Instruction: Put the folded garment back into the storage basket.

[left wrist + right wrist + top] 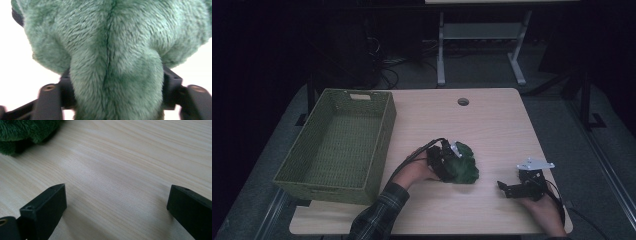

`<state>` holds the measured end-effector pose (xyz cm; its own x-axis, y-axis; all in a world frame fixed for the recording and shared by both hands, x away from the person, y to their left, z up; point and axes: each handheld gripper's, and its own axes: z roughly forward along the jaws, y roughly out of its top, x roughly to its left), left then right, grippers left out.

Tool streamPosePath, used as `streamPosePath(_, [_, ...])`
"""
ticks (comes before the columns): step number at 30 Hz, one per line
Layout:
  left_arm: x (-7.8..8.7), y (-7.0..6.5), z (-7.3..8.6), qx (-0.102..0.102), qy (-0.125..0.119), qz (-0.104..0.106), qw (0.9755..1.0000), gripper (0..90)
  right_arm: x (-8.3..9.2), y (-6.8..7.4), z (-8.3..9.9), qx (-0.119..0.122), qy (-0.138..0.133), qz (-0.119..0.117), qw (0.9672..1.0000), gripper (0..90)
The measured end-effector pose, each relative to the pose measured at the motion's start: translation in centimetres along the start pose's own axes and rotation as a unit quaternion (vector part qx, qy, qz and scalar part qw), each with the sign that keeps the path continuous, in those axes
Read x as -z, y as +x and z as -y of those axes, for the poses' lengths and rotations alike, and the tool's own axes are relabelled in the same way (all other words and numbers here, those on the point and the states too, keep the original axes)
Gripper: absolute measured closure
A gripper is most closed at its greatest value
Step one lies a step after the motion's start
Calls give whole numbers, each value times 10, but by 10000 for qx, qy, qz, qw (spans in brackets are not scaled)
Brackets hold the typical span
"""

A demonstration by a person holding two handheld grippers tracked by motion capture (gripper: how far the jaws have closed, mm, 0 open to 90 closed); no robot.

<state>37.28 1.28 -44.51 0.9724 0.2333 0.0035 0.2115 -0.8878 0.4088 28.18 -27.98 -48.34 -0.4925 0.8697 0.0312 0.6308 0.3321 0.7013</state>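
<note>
Grasping is in hand: green plush toy, mid-surface, is clamped in the left claw. Right claw is held apart. Lifting toward the basket is likely called for.

No writing, label, brand, number or sign can be read anywhere here (every surface in view looks plain and unmarked).
</note>
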Motion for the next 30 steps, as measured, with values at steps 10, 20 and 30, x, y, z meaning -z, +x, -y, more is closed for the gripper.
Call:
streamPosePath(10, [4, 4, 0, 195, 21, 234, 9995, 635, 0, 0, 0, -1, -11, 14, 10000, 23])
streamPosePath(20, [6, 7, -1, 448, 29, 393, 9982, 689, 0, -1, 0, -8, -14, 21, 10000, 23])
streamPosePath(30, [30, 7, -2, 652, -195, 432, 9967, 709, 0, -1, 0, -4, -17, 22, 10000, 23])
